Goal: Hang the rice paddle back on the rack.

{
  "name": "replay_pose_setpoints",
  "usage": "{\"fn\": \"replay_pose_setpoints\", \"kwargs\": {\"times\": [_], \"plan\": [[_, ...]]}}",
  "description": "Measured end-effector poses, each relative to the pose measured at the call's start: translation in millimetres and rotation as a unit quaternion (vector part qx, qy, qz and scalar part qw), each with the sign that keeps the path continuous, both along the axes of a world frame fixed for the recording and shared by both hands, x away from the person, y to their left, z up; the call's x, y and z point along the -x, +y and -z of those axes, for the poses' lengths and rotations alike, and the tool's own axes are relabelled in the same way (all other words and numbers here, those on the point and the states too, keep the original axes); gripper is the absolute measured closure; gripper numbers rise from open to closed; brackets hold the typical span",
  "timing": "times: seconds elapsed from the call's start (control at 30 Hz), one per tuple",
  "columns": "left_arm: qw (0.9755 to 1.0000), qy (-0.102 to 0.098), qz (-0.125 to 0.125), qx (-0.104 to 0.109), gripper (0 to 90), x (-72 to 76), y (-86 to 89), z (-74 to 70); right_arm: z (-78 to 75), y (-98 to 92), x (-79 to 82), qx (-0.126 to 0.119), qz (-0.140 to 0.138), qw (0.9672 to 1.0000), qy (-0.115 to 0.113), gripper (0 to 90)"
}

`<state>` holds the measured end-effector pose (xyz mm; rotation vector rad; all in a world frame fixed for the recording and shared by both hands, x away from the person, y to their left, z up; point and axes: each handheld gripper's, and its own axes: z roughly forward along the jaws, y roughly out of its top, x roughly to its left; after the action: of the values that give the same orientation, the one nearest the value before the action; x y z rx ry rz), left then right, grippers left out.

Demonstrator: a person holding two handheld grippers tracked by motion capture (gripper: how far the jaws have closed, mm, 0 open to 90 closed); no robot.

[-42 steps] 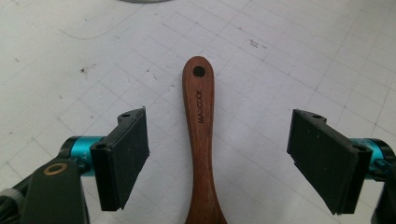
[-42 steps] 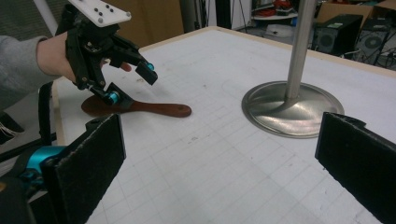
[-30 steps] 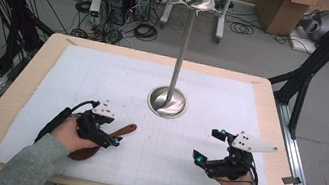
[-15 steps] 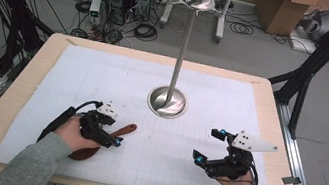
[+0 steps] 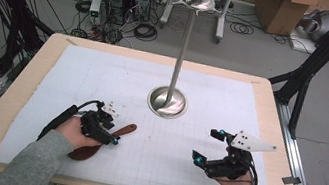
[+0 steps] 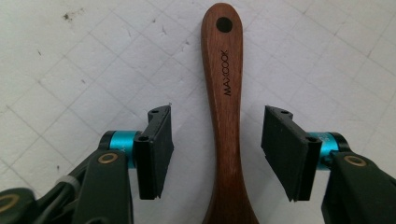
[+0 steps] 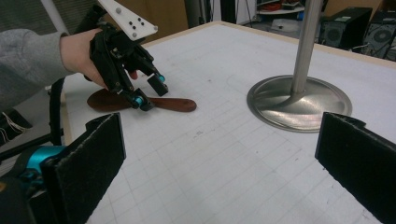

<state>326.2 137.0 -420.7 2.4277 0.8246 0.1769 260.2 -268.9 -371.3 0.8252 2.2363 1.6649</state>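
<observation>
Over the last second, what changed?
The left tongs have just been closing around the spoon handle; a gap shows on both sides, so no grip yet. Both hands, the spoon, the stand and the open right tongs stayed put.

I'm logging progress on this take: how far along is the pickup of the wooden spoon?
Done: the left gripper is lined up astride the wooden spoon handle. In hand: its jaws have just been closing, but gaps remain on both sides, so there is no grip yet. The spoon lies flat on the white mat. Left: clamp and lift. The right gripper waits open beside the metal stand.
</observation>
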Motion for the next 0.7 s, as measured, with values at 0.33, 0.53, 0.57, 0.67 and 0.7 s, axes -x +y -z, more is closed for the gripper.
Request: {"fn": "replay_pose_setpoints", "kwargs": {"times": [0.33, 0.53, 0.57, 0.67, 0.7], "plan": [[0.9990, 0.007, 0.008, -0.043, 54.9, 3.1, -1.3, -4.4, 0.6, 0.4, -0.3, 0.003, -0.001, 1.0000, 0.004, 0.4], [0.9974, 0.021, 0.011, -0.069, 60.8, 4.2, -5.1, -7.5, 0.8, 0.5, -0.8, 0.005, -0.002, 1.0000, 0.003, 0.4], [0.9970, 0.022, 0.014, -0.072, 61.4, 3.5, -5.2, -7.9, 0.8, 0.4, -0.8, 0.005, -0.001, 1.0000, 0.004, 0.4], [0.9963, 0.027, 0.017, -0.080, 62.6, 2.0, -7.6, -8.3, 0.9, 0.7, -1.0, 0.005, -0.003, 1.0000, 0.004, 0.4], [0.9956, 0.029, 0.021, -0.086, 63.6, 1.5, -8.6, -9.1, 0.9, 1.0, -1.0, 0.005, -0.003, 1.0000, 0.003, 0.4]]}}
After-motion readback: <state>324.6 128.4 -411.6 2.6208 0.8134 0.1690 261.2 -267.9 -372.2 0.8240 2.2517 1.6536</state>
